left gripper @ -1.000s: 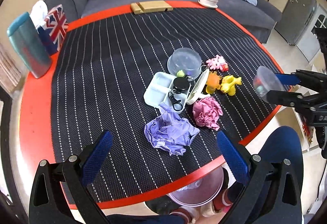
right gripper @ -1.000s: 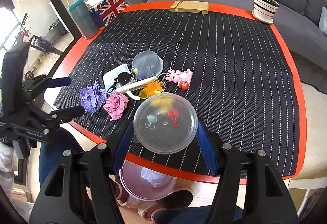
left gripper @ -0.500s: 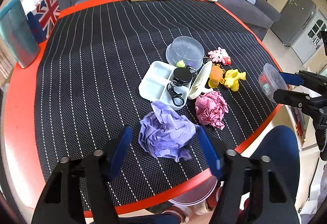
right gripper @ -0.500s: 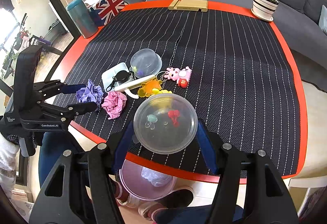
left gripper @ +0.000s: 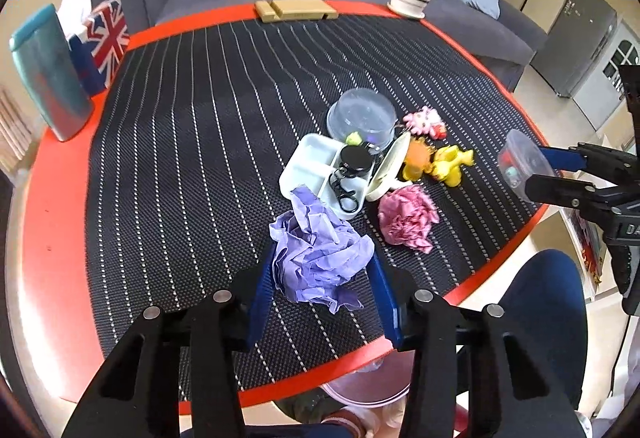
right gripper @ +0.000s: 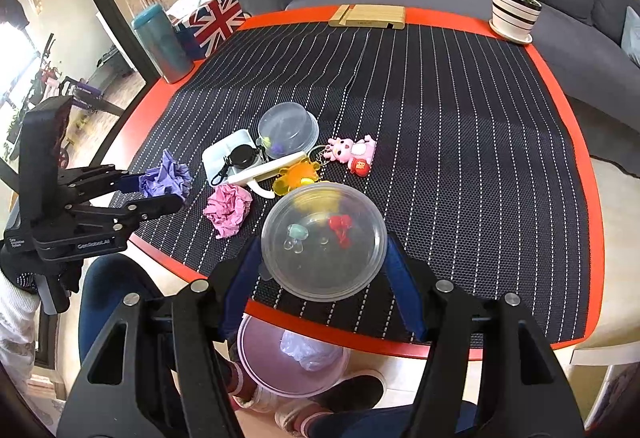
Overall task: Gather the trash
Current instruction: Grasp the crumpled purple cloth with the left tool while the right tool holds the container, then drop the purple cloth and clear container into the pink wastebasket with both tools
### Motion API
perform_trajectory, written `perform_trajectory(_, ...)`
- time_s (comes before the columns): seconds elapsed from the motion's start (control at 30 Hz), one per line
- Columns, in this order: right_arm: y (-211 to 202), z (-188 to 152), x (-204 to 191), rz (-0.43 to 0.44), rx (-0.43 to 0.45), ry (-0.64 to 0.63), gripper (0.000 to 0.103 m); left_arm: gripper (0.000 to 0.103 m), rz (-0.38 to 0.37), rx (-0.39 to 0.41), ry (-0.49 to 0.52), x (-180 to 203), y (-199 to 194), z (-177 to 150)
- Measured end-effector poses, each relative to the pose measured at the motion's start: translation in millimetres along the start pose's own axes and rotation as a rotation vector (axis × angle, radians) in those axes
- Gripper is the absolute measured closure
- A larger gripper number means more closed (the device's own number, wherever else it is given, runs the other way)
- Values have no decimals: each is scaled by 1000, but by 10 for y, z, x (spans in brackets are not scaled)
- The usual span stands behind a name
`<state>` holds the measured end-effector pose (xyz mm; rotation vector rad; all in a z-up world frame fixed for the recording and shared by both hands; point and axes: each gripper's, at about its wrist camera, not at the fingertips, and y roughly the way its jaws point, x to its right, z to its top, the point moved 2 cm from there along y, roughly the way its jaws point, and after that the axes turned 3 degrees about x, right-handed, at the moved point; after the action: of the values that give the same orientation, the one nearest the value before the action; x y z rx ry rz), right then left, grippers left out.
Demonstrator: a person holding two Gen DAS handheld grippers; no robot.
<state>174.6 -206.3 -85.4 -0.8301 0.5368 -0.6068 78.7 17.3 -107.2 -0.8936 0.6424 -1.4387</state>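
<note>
A: Left wrist view: the left claw (left gripper: pixel 322 284) has just been closing; its blue pads now press both sides of the crumpled purple paper wad (left gripper: pixel 320 264) on the striped black surface (left gripper: pixel 180 158).

B: Risk: loose folds may slip free when lifted.

A: Right wrist view: the right claw (right gripper: pixel 322 266) is clenched on a clear round plastic container (right gripper: pixel 324 240).

B: The pink bin (right gripper: pixel 280 366) sits below the surface edge; a drop could miss it. The crumpled pink paper wad (right gripper: pixel 228 210) lies untouched.

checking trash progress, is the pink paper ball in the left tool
No, the pink paper ball lies free on the mat; the left tool flanks the purple paper ball.
</note>
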Motion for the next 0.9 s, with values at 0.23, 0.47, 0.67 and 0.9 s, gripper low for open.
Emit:
perform_trajectory(0.23,-195,-48,-100,14,41,-7,41,58,-12,59,18,146,-323,-34)
perform_trajectory(0.47,-385,-170,-274,24,62,-39,41,58,-35,95,29,307,-580,-131)
perform_trajectory(0.67,-527,-307,-404,41,72,-57,41,58,-45,103,42,440,-696,-257)
perform_trajectory(0.9,-598,-486,-538,52,62,-88,41,58,-62,99,46,541,-749,-442)
